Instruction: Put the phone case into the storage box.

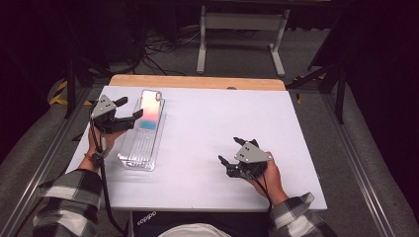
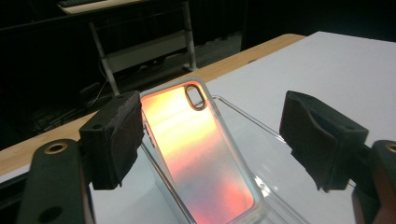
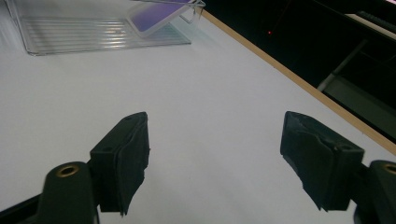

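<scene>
1. High view: the phone case point(image 1: 150, 109) leans in the clear tray point(image 1: 141, 143) at about ten o'clock on the white surface point(image 1: 212, 143), its top end propped on the tray's far rim; I judge a nudge from the left gripper point(image 1: 129, 109) could tip it out or slide the light tray.
2. Left gripper view: fingers point(image 2: 114, 135) stand wide; the case lies between them, left pad just beside its edge, no squeeze visible.
3. Right gripper point(image 1: 231, 149), near five o'clock: fingers point(image 3: 122, 158) spread wide, holding nothing.
</scene>
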A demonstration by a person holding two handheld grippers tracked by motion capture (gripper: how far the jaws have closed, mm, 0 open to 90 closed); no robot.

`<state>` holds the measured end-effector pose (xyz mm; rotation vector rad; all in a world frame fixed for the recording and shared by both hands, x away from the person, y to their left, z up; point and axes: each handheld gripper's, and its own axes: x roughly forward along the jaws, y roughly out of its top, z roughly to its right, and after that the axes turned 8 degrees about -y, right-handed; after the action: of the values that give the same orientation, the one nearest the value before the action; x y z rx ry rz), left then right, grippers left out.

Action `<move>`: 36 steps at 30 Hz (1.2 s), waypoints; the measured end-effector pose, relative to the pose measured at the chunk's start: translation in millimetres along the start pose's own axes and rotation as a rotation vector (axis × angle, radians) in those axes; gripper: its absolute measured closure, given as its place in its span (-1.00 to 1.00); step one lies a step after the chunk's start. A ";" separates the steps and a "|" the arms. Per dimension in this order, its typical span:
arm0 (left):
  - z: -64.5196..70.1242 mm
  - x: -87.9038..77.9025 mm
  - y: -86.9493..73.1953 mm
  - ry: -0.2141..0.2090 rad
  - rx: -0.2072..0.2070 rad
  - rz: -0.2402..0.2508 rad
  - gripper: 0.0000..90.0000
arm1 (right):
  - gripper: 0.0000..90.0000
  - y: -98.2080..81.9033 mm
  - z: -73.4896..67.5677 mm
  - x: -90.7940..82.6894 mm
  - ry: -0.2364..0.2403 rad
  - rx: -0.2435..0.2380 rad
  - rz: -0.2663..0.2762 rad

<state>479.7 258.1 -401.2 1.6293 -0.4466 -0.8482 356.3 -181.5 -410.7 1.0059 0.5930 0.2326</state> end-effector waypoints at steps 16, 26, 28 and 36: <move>11.6 -9.5 1.9 -0.081 -0.016 0.037 -0.70 | -0.46 -0.7 -0.9 -0.6 0.003 -0.003 -0.001; 20.3 -15.2 3.4 -0.110 0.008 0.018 -0.69 | -0.46 -0.4 -0.7 -1.6 0.004 -0.005 0.001; 21.8 -16.3 3.5 -0.108 0.005 0.027 -0.70 | -0.46 -0.4 -0.4 -1.4 0.003 -0.004 0.002; 28.8 -23.0 4.8 -0.092 0.016 0.033 -0.78 | -0.48 0.2 -0.3 -3.4 0.011 -0.003 0.019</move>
<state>444.2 253.3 -391.5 1.5977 -0.5442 -0.8997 353.3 -182.8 -409.4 1.0084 0.5936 0.2560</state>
